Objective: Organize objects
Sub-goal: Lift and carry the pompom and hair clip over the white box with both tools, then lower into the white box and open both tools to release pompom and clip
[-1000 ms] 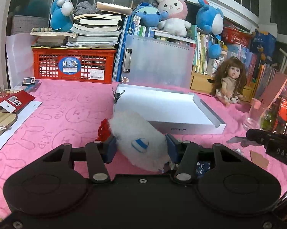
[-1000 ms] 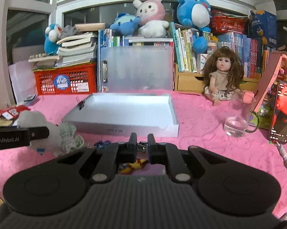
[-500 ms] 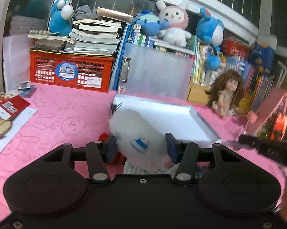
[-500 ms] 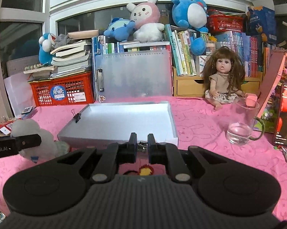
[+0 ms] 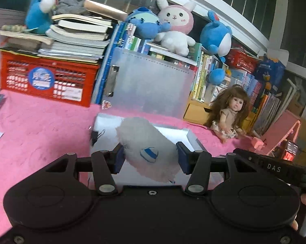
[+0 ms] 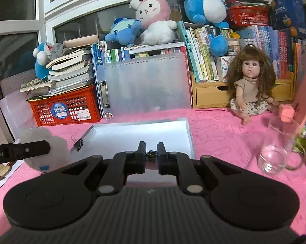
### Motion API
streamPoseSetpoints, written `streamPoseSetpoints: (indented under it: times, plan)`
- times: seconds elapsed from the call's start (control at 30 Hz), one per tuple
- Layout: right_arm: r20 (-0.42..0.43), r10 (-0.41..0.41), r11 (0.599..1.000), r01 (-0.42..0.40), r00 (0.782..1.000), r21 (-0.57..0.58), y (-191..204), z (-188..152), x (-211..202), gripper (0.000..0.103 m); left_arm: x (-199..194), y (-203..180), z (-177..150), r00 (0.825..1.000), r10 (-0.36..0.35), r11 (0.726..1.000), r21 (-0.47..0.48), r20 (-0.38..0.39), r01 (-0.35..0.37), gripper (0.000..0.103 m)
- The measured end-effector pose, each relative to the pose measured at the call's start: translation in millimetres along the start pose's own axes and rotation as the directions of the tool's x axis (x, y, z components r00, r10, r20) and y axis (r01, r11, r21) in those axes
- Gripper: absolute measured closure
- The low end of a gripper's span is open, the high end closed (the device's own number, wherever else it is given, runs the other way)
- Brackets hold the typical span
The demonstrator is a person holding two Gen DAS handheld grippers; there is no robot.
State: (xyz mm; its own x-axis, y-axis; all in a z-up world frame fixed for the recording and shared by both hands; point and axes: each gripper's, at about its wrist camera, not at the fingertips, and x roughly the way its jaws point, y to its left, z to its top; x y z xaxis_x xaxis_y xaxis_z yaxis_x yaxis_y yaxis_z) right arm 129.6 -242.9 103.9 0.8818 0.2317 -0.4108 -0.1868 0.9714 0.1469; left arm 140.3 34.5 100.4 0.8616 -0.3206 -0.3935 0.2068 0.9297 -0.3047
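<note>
Looking across the pink worktop (image 6: 224,138), the biggest thing that matters is the shallow white tray (image 6: 142,130) sitting open in the middle, just ahead of both claws. A black binder clip (image 5: 96,136) hangs on its left edge.

The left claw (image 5: 149,158) is hovering right over the tray's near left part, clamped partway shut on a fluffy white plush (image 5: 146,148). That plush is a longish fuzzy lump with a little blue-and-white striped patch, and its long axis runs diagonally, up-left to down-right, sticking out past the blue pads (image 5: 118,158) on both ends. So the tray lies directly below and forward of it; I'd guess the drop only needs a small lowering.

The right claw (image 6: 151,155) is squeezed almost fully closed on a small dark thing (image 6: 151,155), too tiny to identify, and it's poised above the tray's near edge too.

Left looks nearer the tray's interior. The glass mug (image 6: 279,156) off to the right is well apart from all this.
</note>
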Motion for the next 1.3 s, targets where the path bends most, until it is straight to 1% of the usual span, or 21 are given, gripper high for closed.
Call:
streamPoseSetpoints:
  times: [0.07, 0.13, 0.23, 0.4, 0.53, 0.73, 0.83, 1.23, 1.27, 1.3]
  plan:
    - [-0.016, 0.012, 1.0, -0.012, 1.0, 0.012, -3, 7, 14, 0.089, 21, 1, 7, 1.0, -0.002, 1.0, -0.006, -0.015, 0.002, 0.053]
    - [-0.041, 0.039, 0.999, -0.038, 0.998, 0.03, -6, 13, 32, 0.089, 43, 4, 14, 0.999, -0.005, 1.0, -0.031, -0.043, 0.004, 0.053]
    - [-0.073, 0.043, 0.999, -0.041, 0.996, 0.028, -11, 18, 58, 0.089, 76, 9, 21, 0.997, -0.003, 0.999, -0.049, -0.079, -0.001, 0.053]
    - [-0.134, 0.063, 0.996, -0.054, 0.989, 0.068, -18, 24, 97, 0.089, 120, 15, 19, 0.99, 0.032, 0.998, -0.052, -0.139, -0.039, 0.053]
    - [-0.168, 0.062, 0.995, -0.049, 0.984, 0.082, -19, 23, 121, 0.089, 143, 19, 13, 0.984, 0.06, 0.997, -0.034, -0.169, -0.067, 0.053]
    - [-0.224, 0.071, 0.992, -0.046, 0.972, 0.115, -21, 8, 141, 0.089, 160, 20, 1, 0.974, 0.066, 0.997, -0.032, -0.215, -0.075, 0.053]
    - [-0.24, 0.069, 0.993, -0.044, 0.968, 0.107, -20, 4, 144, 0.089, 165, 20, -6, 0.969, 0.075, 0.996, -0.022, -0.237, -0.082, 0.053]
    - [-0.304, 0.081, 0.992, -0.046, 0.949, 0.121, -21, -9, 156, 0.089, 171, 23, -16, 0.962, 0.06, 0.997, -0.027, -0.266, -0.07, 0.053]
    - [-0.304, 0.082, 0.992, -0.047, 0.949, 0.121, -20, -10, 156, 0.089, 170, 23, -16, 0.962, 0.059, 0.997, -0.028, -0.266, -0.069, 0.053]
    - [-0.302, 0.08, 0.992, -0.046, 0.95, 0.118, -20, -10, 155, 0.086, 169, 22, -15, 0.962, 0.057, 0.997, -0.027, -0.266, -0.067, 0.053]
